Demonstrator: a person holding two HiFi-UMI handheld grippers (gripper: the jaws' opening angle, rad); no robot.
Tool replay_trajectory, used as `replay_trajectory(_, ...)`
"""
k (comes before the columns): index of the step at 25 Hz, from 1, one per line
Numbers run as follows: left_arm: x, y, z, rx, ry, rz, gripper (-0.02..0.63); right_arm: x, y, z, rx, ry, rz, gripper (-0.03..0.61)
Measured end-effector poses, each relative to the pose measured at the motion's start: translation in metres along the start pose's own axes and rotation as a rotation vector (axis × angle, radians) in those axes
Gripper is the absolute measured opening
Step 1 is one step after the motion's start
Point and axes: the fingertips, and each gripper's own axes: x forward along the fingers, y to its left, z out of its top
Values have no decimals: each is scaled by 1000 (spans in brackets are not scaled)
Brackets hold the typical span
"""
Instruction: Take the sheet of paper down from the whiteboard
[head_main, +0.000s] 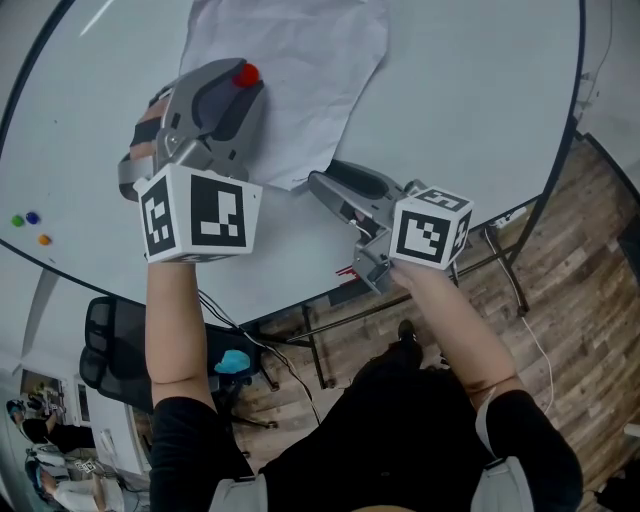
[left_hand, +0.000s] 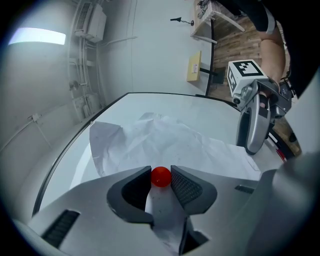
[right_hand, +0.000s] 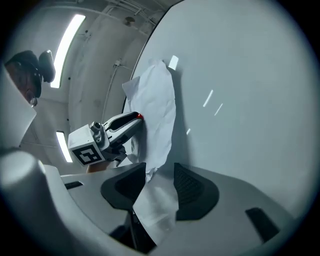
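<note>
A crumpled white sheet of paper lies against the whiteboard. A round red magnet sits on the sheet near its left edge. My left gripper points at the board, and in the left gripper view both pads of the left gripper touch the red magnet. My right gripper is at the sheet's lower corner. In the right gripper view the right gripper stands open, the corner of the paper hanging loose between its pads.
Green, blue and orange magnets dot the board's left side. A red marker lies on the ledge at the board's lower edge. Below are the board's metal stand, a wooden floor and a black office chair.
</note>
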Motion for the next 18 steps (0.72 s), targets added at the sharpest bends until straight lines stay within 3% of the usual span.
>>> replay_trajectory(4,-1,1,-3,-5,0,2,133,14,7,0,17,-9,20,167)
replay_trajectory(7,-1,1,-4,-6,-1,3,133,18,3,2,-25,-11,-25,166)
replay_trajectory(11,0,0,-8,-3,4,3,133,20,-2,2,-71,5,-82,59)
replay_trajectory(18,-2,-1,-5,-7,-1,6,133,12,-2,3,-60,-10,-88,25)
